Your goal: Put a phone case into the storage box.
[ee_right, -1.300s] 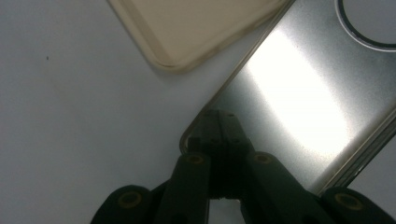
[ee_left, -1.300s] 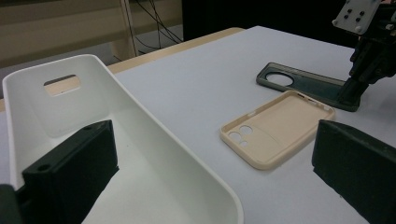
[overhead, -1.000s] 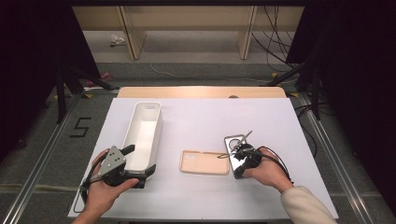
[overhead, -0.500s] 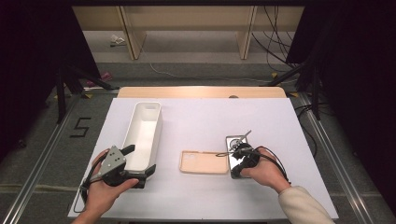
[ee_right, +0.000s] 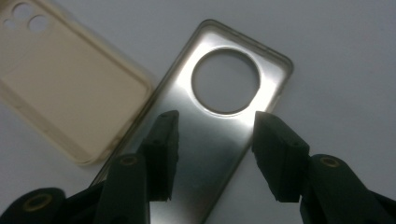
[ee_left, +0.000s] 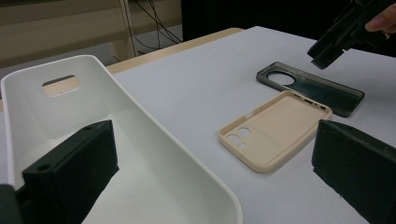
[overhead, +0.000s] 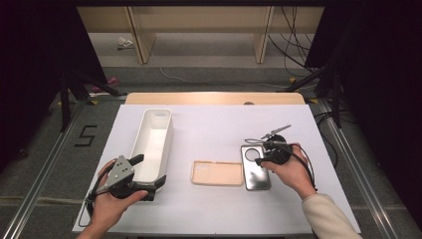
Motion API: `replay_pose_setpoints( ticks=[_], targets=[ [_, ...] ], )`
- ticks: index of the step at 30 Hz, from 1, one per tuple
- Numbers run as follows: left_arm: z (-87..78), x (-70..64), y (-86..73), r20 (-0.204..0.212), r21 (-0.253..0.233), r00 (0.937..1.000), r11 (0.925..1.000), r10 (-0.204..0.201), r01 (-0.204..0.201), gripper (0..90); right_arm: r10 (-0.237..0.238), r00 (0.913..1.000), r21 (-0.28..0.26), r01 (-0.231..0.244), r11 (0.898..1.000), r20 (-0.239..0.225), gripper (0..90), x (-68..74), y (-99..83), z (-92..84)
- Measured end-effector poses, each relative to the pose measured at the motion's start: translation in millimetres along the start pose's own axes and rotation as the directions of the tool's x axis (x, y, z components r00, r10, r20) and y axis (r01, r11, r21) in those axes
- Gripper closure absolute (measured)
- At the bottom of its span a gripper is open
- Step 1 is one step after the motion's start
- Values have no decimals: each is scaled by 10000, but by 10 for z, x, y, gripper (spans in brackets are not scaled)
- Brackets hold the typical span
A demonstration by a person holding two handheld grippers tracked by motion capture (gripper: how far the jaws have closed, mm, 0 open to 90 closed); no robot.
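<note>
Right tool: your right tool [overhead: 260, 157] hangs just above the dark phone case [overhead: 256, 174], over its round camera cutout; its jaws have just been opening and now stand apart with nothing between them, the case lying flat beneath them on the desk.
Right tool, own view: the two black jaws frame the lower rim of the cutout of the dark phone case [ee_right: 219, 135], and neither pad touches it.
Dark phone case: it rests inside up on the white desk [overhead: 219, 124], right of the middle and toward the near edge, cutout end pointing to the far edge.
Beige phone case: the beige phone case [overhead: 217, 173] lies inside up just left of the dark one, their edges close or touching; which, you cannot tell.
White bin: the long white bin [overhead: 153, 142] stands on the left part of the desk, lengthwise from near to far.
Left tool: your left tool [overhead: 144, 172] sits by the near end of the bin, jaws spread wide and gripping nothing; in its own view one jaw shows in front of the bin [ee_left: 116, 140], the other over bare desk.
</note>
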State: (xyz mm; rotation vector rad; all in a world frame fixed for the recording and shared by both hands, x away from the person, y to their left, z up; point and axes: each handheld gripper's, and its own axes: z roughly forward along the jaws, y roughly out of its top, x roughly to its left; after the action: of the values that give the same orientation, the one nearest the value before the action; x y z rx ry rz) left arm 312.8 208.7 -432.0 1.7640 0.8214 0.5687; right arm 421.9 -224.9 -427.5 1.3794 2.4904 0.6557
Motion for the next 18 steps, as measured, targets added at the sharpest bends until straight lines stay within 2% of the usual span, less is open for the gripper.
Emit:
replay_pose_setpoints(
  ticks=[1,4,7,10,14,18],
  targets=[
    [0,-1,1,1,-2,10000,10000,1,-1,0,252,9996,97,-254,9996,146,488,-45,5,9],
    [1,-2,0,-8,0,10000,10000,-3,3,0,806,9965,343,-813,9961,204,485,-128,12,45],
    [1,-3,1,-17,-7,10000,10000,8,-8,0,1474,9887,513,-1486,9876,259,492,-190,55,78],
    [4,-1,0,-8,-1,10000,10000,-12,12,0,1760,9839,862,-1782,9802,323,505,-191,94,113],
    [2,-3,1,9,-3,10000,10000,8,-8,0,1814,9827,1167,-1846,9758,381,509,-194,120,181],
    [2,0,0,7,-7,10000,10000,-5,5,0,1933,9796,1141,-1984,9735,540,508,-208,150,207]
  ],
)
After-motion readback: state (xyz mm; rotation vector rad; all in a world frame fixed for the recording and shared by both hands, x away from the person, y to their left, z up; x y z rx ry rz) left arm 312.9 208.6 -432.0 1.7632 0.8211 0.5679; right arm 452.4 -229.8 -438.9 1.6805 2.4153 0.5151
